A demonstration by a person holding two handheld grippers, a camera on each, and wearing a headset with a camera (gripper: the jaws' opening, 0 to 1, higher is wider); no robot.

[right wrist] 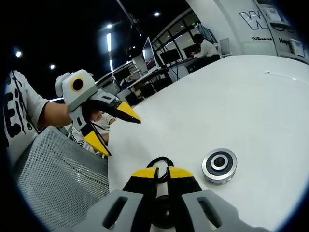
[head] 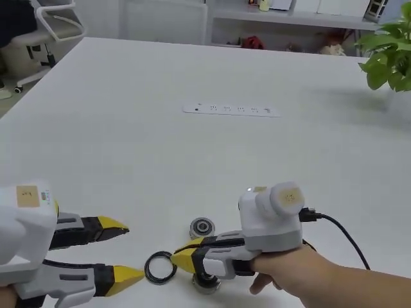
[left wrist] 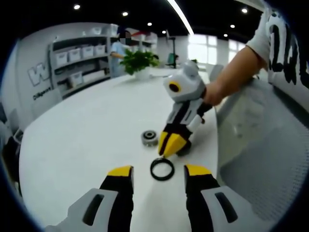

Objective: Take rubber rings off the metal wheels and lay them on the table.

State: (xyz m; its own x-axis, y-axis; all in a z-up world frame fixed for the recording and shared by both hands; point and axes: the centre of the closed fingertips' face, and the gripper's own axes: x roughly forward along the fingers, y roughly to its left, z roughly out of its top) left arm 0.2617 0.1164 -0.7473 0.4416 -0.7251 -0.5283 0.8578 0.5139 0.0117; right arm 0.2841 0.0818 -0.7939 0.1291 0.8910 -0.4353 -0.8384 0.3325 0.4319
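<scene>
Right gripper (head: pixel 183 258): its tips are pressed together and sit right at the rim of the ring (head: pixel 159 267). Honestly can't tell whether they've nipped a bit of the rubber or are only touching it. In the left gripper view the ring looks like it's lying flat on the table (head: pixel 192 77), so I'd guess it's down, or as good as.

Left gripper (head: pixel 122 250): jaws spread wide with nothing in them. It hovers just beside the ring on the other side, tips pointing at it.

Going outward, there's a wheel (head: pixel 202 226) standing free on the table, just past the ring and not touching it. A second wheel (head: pixel 207 284) sits tucked under the right gripper's body, mostly hidden. My guess is that's the one the ring came off, but that's only a guess.

So progress-wise, one ring is off and on the table, and that part looks basically done once the right gripper backs away. What's left is less clear. The free wheel shows a dark band inside its silver edge in the right gripper view, which could be a rubber ring not yet pulled or just part of the wheel. If it's rubber, that one's next, and the open left gripper is close enough to hold the wheel steady.
</scene>
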